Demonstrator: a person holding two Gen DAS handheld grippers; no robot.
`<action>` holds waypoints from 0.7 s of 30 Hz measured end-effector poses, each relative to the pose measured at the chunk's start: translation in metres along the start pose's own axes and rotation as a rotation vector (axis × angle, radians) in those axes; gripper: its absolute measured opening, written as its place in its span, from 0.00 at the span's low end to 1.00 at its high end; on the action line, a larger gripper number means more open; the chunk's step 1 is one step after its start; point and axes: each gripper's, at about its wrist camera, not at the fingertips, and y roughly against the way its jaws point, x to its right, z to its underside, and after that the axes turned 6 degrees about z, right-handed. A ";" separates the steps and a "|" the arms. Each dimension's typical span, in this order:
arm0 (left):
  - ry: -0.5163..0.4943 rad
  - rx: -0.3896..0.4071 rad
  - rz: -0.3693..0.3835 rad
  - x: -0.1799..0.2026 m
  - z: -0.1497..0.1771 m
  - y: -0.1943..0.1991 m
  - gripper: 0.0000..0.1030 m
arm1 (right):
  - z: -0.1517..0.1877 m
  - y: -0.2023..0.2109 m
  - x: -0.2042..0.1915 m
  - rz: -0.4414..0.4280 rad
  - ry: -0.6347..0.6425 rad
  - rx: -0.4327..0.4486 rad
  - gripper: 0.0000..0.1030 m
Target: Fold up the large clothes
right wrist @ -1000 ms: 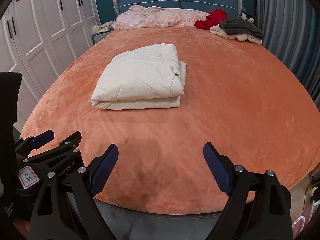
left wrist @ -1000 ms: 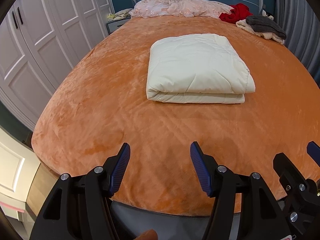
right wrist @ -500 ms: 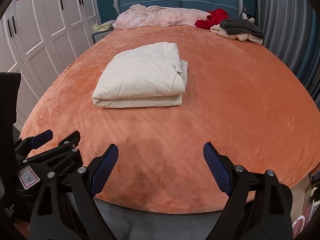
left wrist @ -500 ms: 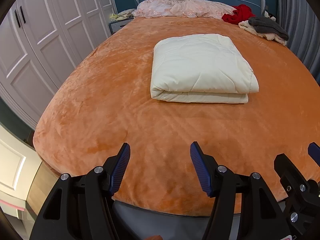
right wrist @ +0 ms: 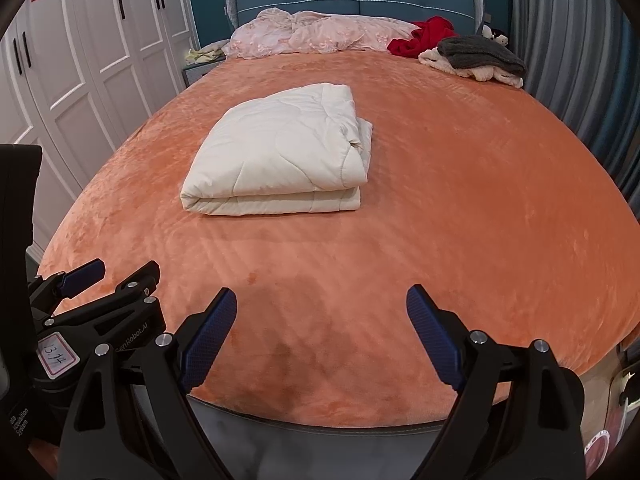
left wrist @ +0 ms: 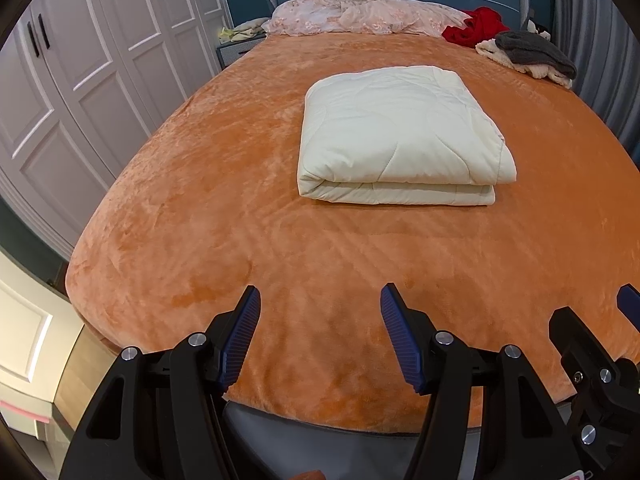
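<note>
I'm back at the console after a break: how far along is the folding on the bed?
Done: the cream quilt lies folded in a neat stacked rectangle on the orange bedspread. In hand: nothing; the left tongs and right tongs are open and empty near the foot of the bed. Possibly left: the red garment and the grey and cream pile lie unfolded by the headboard.

Cream quilt (left wrist: pixel 400 132) (orange bedspread (left wrist: pixel 200 208))

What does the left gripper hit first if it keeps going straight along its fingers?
Probably the orange bedspread: the left gripper, jaws open and empty, angles down at bare cover near the foot of the bed. The folded cream quilt lies farther along that line, but depth is unclear through the fisheye.
</note>
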 end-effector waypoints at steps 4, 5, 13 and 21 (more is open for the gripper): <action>-0.002 0.006 -0.001 0.000 -0.001 0.000 0.59 | 0.000 0.000 0.001 0.000 0.001 0.001 0.82; -0.003 0.007 -0.002 0.000 -0.001 0.000 0.59 | -0.001 0.000 0.001 0.001 0.002 0.001 0.82; 0.001 0.002 0.008 -0.001 -0.003 -0.001 0.59 | -0.001 0.000 0.000 0.002 0.002 0.002 0.82; 0.008 0.009 0.004 -0.002 -0.004 0.000 0.59 | -0.002 0.000 0.001 0.000 -0.001 0.001 0.82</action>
